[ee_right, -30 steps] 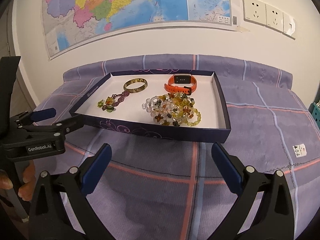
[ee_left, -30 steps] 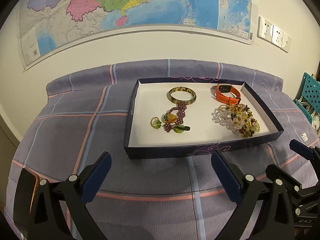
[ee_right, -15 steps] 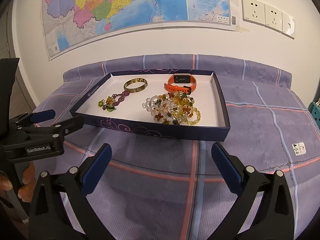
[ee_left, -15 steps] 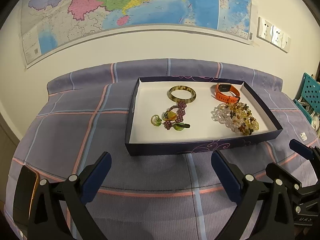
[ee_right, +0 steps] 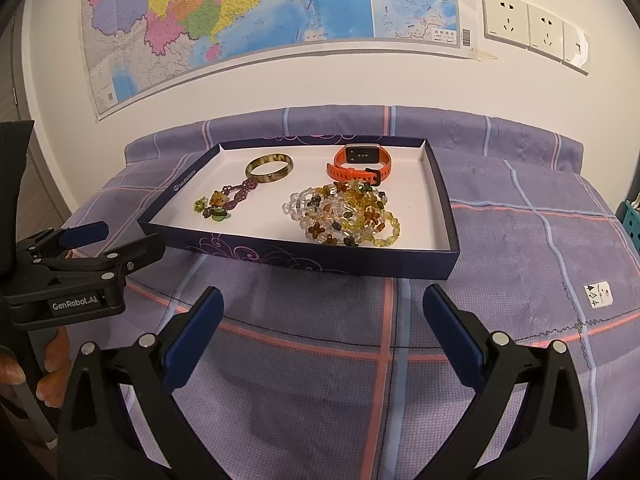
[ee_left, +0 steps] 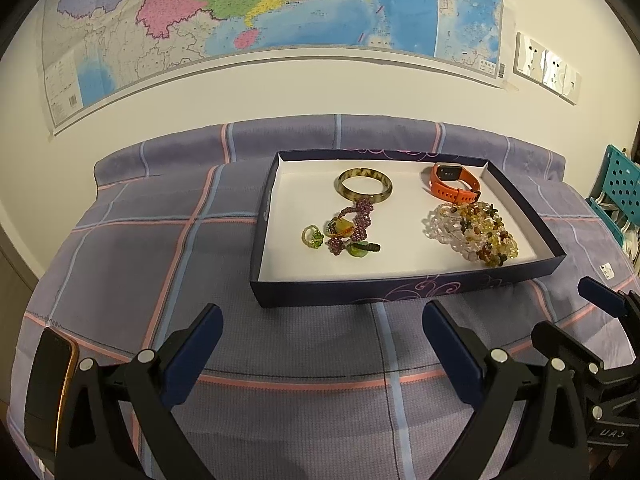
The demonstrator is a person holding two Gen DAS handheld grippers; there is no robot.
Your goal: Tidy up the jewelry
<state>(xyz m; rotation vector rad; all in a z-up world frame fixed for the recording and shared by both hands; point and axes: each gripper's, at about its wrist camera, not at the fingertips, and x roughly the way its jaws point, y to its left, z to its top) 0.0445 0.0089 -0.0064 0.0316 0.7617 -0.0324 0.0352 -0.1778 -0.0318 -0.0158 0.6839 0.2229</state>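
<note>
Left wrist view: we log the left hand-held gripper (ee_left: 320,342) spread wide and empty, hovering over the checked cloth (ee_left: 120,256) short of the tray (ee_left: 360,292); the right hand-held gripper (ee_right: 320,324) likewise spread, empty. Tray contents: bangle (ee_left: 363,184), rigid and smooth, best taken across its rim; orange watch (ee_left: 454,182), flexible strap; beaded bracelets (ee_left: 472,232), a loose, light heap that we judge prone to snagging; purple beaded piece (ee_left: 352,228) touching the bangle; small green ring (ee_left: 312,237), tiny, pinch with care.

One tray (ee_left: 460,286); one bangle (ee_left: 363,185) (mottled); one watch (ee_left: 454,182).
</note>
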